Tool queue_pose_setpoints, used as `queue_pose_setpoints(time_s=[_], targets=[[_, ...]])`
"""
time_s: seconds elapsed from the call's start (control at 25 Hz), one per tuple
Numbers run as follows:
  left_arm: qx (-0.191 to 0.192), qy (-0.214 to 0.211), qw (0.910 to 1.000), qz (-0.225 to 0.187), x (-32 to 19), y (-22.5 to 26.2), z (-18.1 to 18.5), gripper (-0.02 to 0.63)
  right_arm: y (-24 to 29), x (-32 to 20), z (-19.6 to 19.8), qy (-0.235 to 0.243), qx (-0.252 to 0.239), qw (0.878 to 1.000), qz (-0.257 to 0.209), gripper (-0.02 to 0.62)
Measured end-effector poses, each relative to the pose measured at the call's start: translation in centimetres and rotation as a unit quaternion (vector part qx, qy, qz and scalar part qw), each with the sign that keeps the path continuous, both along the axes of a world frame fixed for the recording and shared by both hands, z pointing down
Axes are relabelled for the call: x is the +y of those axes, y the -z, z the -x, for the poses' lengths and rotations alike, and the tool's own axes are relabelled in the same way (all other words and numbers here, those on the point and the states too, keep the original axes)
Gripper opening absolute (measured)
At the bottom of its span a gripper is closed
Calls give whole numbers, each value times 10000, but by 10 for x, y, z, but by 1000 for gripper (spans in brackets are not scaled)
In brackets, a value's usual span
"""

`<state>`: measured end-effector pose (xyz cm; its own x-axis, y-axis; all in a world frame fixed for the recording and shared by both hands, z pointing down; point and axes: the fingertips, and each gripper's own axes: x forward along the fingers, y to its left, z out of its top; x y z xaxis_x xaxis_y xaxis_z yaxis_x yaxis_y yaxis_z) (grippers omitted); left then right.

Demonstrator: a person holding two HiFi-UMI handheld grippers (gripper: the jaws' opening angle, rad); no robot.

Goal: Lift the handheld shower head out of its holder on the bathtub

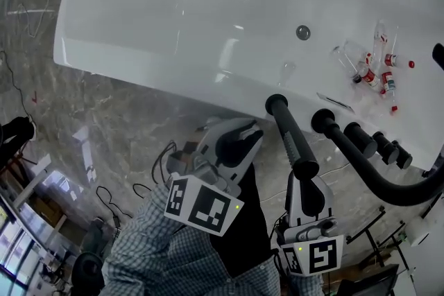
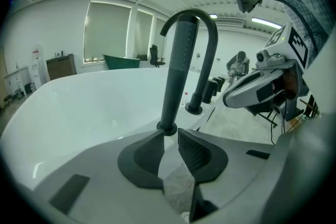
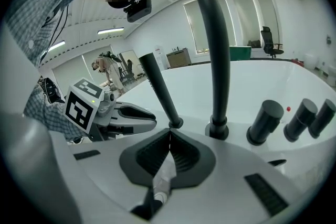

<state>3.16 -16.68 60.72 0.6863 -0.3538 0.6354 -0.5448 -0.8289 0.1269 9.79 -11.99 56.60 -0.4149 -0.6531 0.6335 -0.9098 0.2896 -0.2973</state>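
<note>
Shower head [image 1: 291, 136] sits in its holder [image 1: 306, 168] on the bathtub [image 1: 173, 17] rim, 3 o'clock of left gripper [image 2: 169, 136] (jaws apart, empty), right gripper [image 3: 169, 134] closed; rigid, probably slick, so grab mid-shaft.

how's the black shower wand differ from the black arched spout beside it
The slim black handheld shower wand is straight and leans; the thicker black arched spout rises and curves over. The wand's face is finely textured, the spout smooth. Both stand on the white bathtub rim.
</note>
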Motion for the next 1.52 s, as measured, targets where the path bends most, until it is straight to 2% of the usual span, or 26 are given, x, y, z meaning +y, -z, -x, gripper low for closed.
queue_pose_setpoints(time_s=[0.16,0.28,0.44,0.72,1.04,1.2,1.52], targets=[[-112,-188,9996,-180,-7,-4,-10,64,-2,-2,0,-34,-31,10000,-20,15],[-58,-193,9996,-216,-12,-5,-17,74,0,-2,-1,40,-11,10000,-68,15],[-172,-255,9991,-305,-16,-7,-23,75,-1,1,-4,22,-58,10000,-62,15],[-424,-191,9980,-439,-22,-12,-31,80,-4,6,-5,25,-123,9999,-32,15],[-491,-180,9976,-457,-27,-20,-40,98,-9,10,-11,-29,-174,9998,-37,15],[-466,-220,9973,-519,-29,-23,-45,106,-14,12,-15,-79,-186,9998,2,15],[-307,-10,9975,-634,-31,-23,-46,107,-20,15,-17,-143,-240,9996,75,15]])
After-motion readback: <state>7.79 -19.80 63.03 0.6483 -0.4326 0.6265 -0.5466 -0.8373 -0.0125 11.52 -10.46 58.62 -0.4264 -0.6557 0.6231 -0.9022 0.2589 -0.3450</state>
